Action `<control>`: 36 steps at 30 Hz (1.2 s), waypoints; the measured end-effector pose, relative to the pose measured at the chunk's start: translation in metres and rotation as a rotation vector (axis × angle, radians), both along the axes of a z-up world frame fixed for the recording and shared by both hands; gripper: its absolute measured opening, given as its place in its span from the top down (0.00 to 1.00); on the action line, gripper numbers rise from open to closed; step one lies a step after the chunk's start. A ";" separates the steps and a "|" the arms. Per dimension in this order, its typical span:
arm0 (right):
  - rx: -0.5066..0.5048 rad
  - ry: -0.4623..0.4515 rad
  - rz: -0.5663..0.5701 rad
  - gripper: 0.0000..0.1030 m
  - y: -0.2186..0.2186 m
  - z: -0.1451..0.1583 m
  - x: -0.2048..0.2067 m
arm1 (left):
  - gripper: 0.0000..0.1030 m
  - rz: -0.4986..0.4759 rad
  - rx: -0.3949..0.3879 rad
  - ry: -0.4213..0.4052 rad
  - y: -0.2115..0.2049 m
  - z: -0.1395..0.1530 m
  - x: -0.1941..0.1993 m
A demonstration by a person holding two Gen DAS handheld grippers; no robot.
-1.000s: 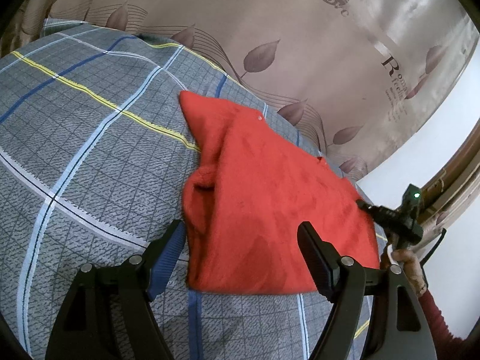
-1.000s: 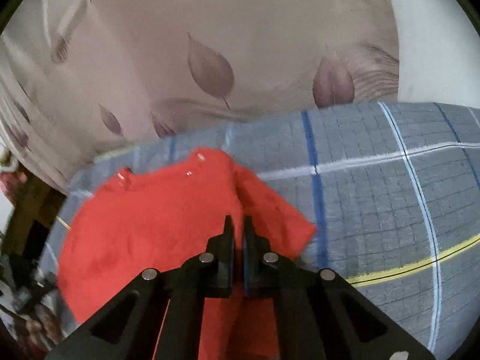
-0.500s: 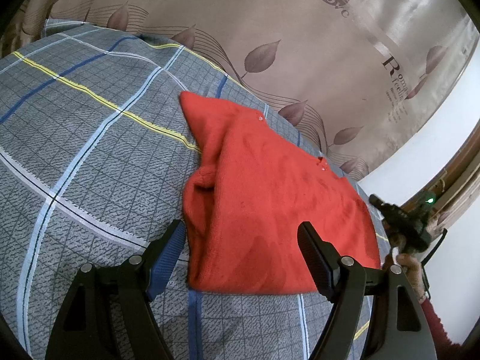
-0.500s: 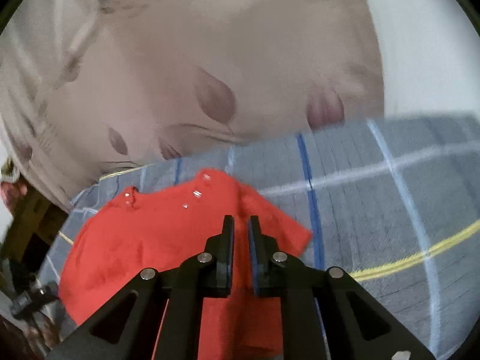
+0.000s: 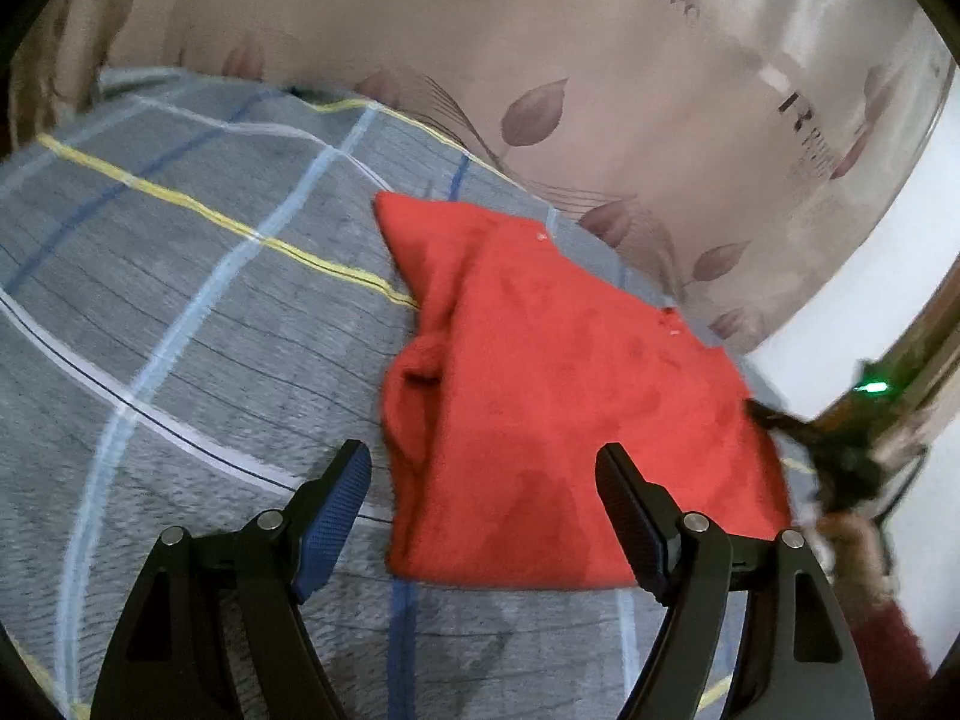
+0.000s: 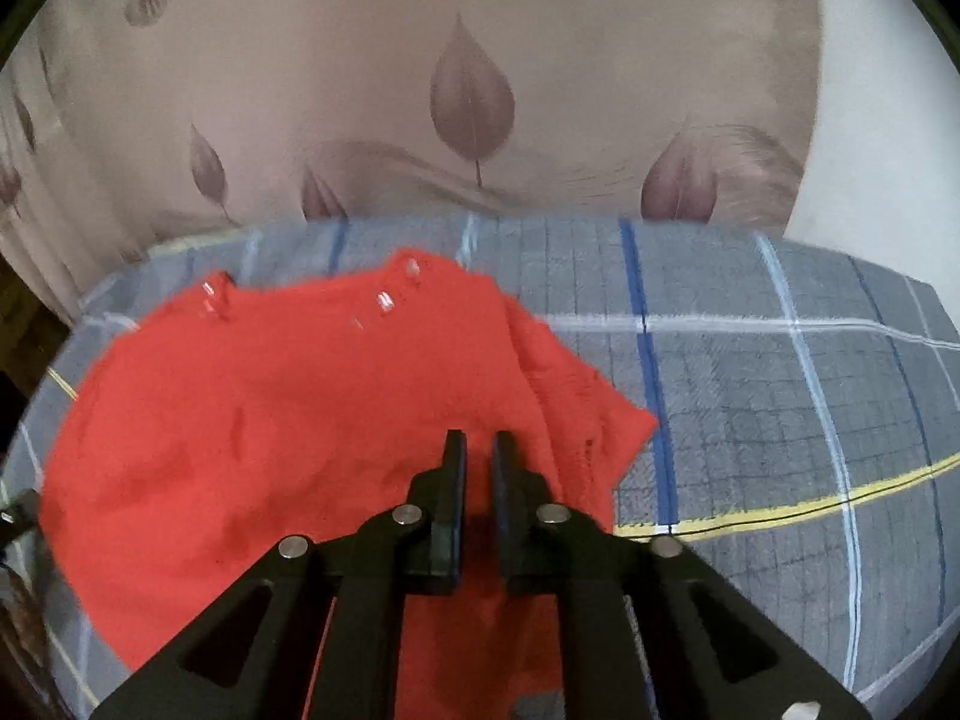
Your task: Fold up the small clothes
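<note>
A small red garment (image 5: 558, 396) lies folded on the grey plaid bedcover (image 5: 198, 312). One sleeve is tucked along its left side. My left gripper (image 5: 483, 468) is open, its fingers either side of the garment's near left corner, just above it. My right gripper shows blurred at the garment's far right edge in the left wrist view (image 5: 762, 414). In the right wrist view the garment (image 6: 288, 414) fills the left and centre, and my right gripper (image 6: 477, 441) hovers over it with a narrow gap between the jaws and nothing in them.
A beige curtain with a leaf pattern (image 5: 540, 60) hangs close behind the bed. A white wall (image 5: 888, 276) and a wooden frame (image 5: 924, 336) stand at the right. The bedcover (image 6: 750, 396) stretches to the right of the garment.
My right gripper's jaws have parted slightly and it has drawn back and then returned to the garment's right edge. My left gripper has stayed open in place.
</note>
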State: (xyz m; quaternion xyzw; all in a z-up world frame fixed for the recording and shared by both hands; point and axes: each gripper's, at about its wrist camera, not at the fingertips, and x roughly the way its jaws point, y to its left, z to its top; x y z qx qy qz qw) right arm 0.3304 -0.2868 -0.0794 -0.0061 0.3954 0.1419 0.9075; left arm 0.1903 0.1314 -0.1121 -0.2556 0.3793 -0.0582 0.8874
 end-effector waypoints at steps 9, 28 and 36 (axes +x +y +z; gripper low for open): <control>-0.012 -0.044 -0.016 0.65 -0.003 -0.014 -0.027 | 0.16 -0.032 0.313 -0.065 -0.026 0.039 0.008; -0.081 -0.041 -0.029 0.22 0.006 -0.020 -0.025 | 0.10 -0.060 0.582 -0.041 -0.052 0.044 0.053; -0.073 -0.019 -0.052 0.14 0.001 -0.023 -0.019 | 0.10 -0.060 0.582 -0.001 -0.045 0.032 0.068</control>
